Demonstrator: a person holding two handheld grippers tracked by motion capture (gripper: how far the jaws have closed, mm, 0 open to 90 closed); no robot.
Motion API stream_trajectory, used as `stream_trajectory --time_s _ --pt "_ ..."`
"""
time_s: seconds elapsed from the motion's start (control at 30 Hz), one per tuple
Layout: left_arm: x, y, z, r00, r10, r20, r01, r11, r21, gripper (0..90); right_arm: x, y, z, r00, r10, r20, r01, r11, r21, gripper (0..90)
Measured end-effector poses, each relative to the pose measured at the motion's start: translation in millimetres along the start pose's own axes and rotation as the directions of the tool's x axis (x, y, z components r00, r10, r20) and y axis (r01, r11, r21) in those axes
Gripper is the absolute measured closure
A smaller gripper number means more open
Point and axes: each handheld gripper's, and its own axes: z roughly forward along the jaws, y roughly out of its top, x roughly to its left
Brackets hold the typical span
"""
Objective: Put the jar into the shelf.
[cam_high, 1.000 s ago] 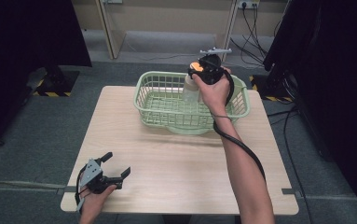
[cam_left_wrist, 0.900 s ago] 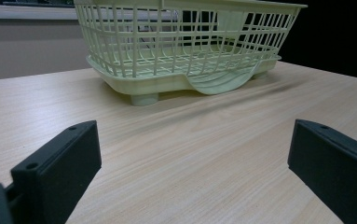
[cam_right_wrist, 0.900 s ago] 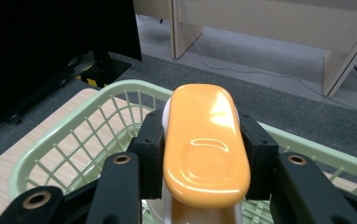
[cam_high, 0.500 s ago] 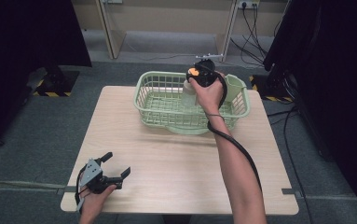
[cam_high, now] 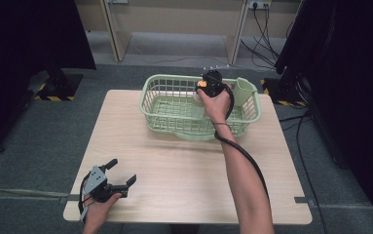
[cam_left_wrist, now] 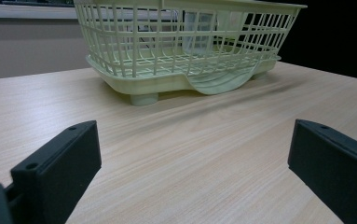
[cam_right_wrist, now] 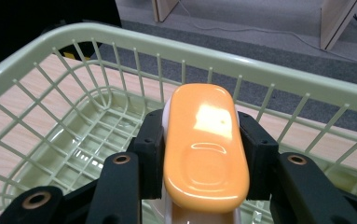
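Grey carpet surrounds a light wooden table in the high view, with dark equipment at both sides and cables on the floor behind. At the table's far edge sits a pale green wire basket. The right gripper is held over the basket's right half, an orange spot showing at its tip and a pale object just beneath it, hard to make out from here. The left gripper rests at the near left corner, its 2 jaws spread.

From the left gripper view, those jaws stand wide apart over bare wood, and the basket stands well ahead of them.

From the right gripper view, the 2 jaws are clamped on either side of a white bottle's orange cap, held inside the basket, above its floor.
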Motion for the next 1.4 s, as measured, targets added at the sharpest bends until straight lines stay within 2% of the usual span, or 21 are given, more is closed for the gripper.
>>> stream_trajectory --time_s 0.03,0.07,0.1,0.13,0.17,0.63,0.87,0.9,0.93,1.0,1.03,1.1,1.23,1.4 --pt "0.1 0.0 0.0 1.0000 0.000 0.000 0.000 1.0000 0.000 1.9 -0.3 -1.0 1.7 1.0000 0.001 0.001 -0.001 1.000 0.004 58.7" --pt "3.5 1.3 0.5 0.9987 0.048 -0.016 -0.048 0.9988 -0.011 1.9 -0.7 -2.0 3.4 1.0000 0.004 0.001 -0.004 1.000 0.008 58.7" --pt "3.5 1.3 0.5 0.9987 0.048 -0.016 -0.048 0.9988 -0.011 1.9 -0.7 -2.0 3.4 1.0000 0.004 0.001 -0.004 1.000 0.008 58.7" --pt "0.6 0.2 0.2 1.0000 0.008 -0.006 -0.008 1.0000 -0.002 1.9 -0.9 -4.1 6.6 1.0000 0.008 0.005 -0.008 1.000 0.019 58.7" --pt "0.4 0.1 0.2 1.0000 0.004 -0.005 -0.004 1.0000 0.000 1.9 -0.9 -5.1 8.1 1.0000 0.007 0.007 -0.007 1.000 0.022 58.7" --pt "-0.1 0.1 0.2 1.0000 0.003 0.001 -0.003 1.0000 0.003 1.9 0.5 -8.4 12.8 0.9999 -0.015 0.004 0.014 0.999 0.033 58.1" --pt "0.4 0.1 0.2 1.0000 0.002 -0.003 -0.002 1.0000 0.000 1.9 5.0 -10.5 10.3 0.9995 -0.030 0.005 0.030 0.999 0.041 45.8" --pt "0.7 0.2 0.3 1.0000 0.006 -0.005 -0.006 1.0000 -0.002 1.9 5.3 -10.6 8.7 0.9997 -0.025 0.001 0.025 0.999 0.037 44.1" --pt "2.2 0.8 0.5 0.9995 0.029 -0.010 -0.029 0.9995 -0.007 1.9 5.5 -10.6 6.9 0.9997 -0.023 -0.006 0.023 0.999 0.034 42.6" --pt "2.2 1.0 0.8 0.9994 0.035 -0.004 -0.035 0.9994 -0.009 1.9 6.1 -10.8 2.7 0.9995 -0.031 -0.007 0.032 0.999 0.025 37.8" --pt "0.9 0.5 0.6 0.9999 0.017 0.000 -0.017 0.9998 -0.006 1.9 6.1 -10.8 1.3 0.9995 -0.030 -0.011 0.030 0.999 0.024 35.6" --pt "0.3 0.3 0.5 1.0000 0.009 0.001 -0.009 0.9999 -0.005 1.9 5.9 -10.9 -2.2 0.9997 -0.022 -0.014 0.022 1.000 0.022 29.9" --pt "-0.3 0.1 0.2 1.0000 0.005 -0.001 -0.005 1.0000 0.003 1.9 6.0 -11.4 -8.5 0.9994 -0.010 -0.034 0.011 1.000 0.028 23.1" --pt "-0.3 0.1 0.2 1.0000 0.005 -0.002 -0.005 1.0000 0.003 1.9 5.5 -12.1 -18.8 0.9985 0.005 -0.054 -0.005 1.000 0.005 17.3"
